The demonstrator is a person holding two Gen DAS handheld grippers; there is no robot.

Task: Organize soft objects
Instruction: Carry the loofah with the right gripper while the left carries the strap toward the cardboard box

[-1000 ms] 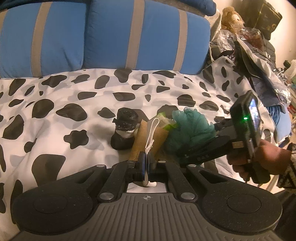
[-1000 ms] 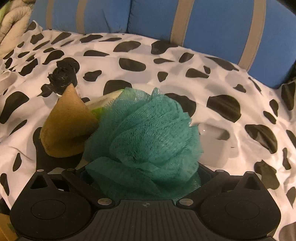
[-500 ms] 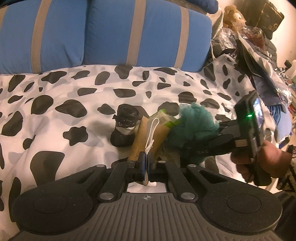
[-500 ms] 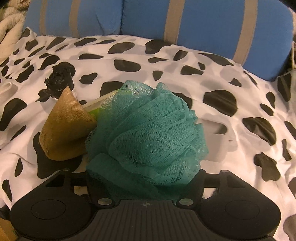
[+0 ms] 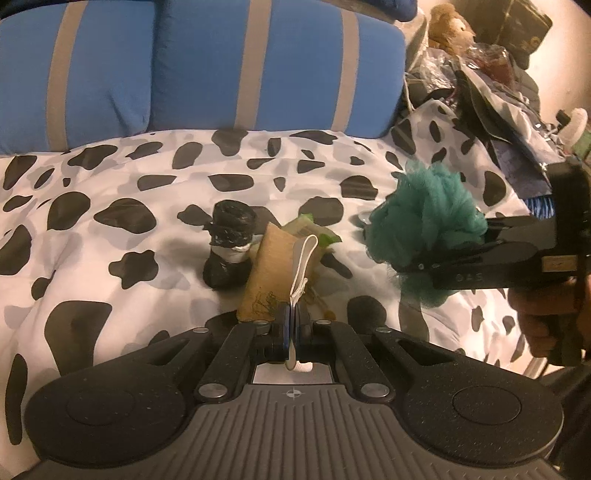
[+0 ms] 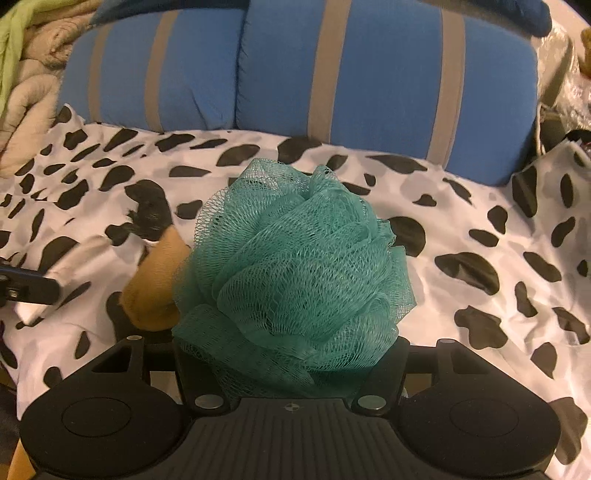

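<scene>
A teal mesh bath pouf [image 6: 295, 266] hangs above the cow-print bed cover [image 5: 110, 184], and my right gripper [image 6: 291, 354] is shut on its lower part. From the left wrist view the pouf [image 5: 424, 225] is in the air at the right, in the right gripper [image 5: 413, 266], with a person's hand behind it. My left gripper [image 5: 291, 314] is shut on the white strap [image 5: 304, 258] of a brown cloth pouch [image 5: 271, 273] lying on the cover. A black wrapped bundle [image 5: 229, 243] stands just left of the pouch. Something pale green [image 5: 314, 232] lies behind the pouch.
Two blue pillows with grey stripes [image 5: 258, 66] line the back of the bed. A heap of bags, clothes and a teddy bear [image 5: 448, 27] crowds the right side. A beige blanket [image 6: 29, 92] is bunched at the far left in the right wrist view.
The right gripper's jaws closed on the teal pouf, then lifted it up and to the right, away from the brown pouch. The left gripper stayed in place on the strap.
</scene>
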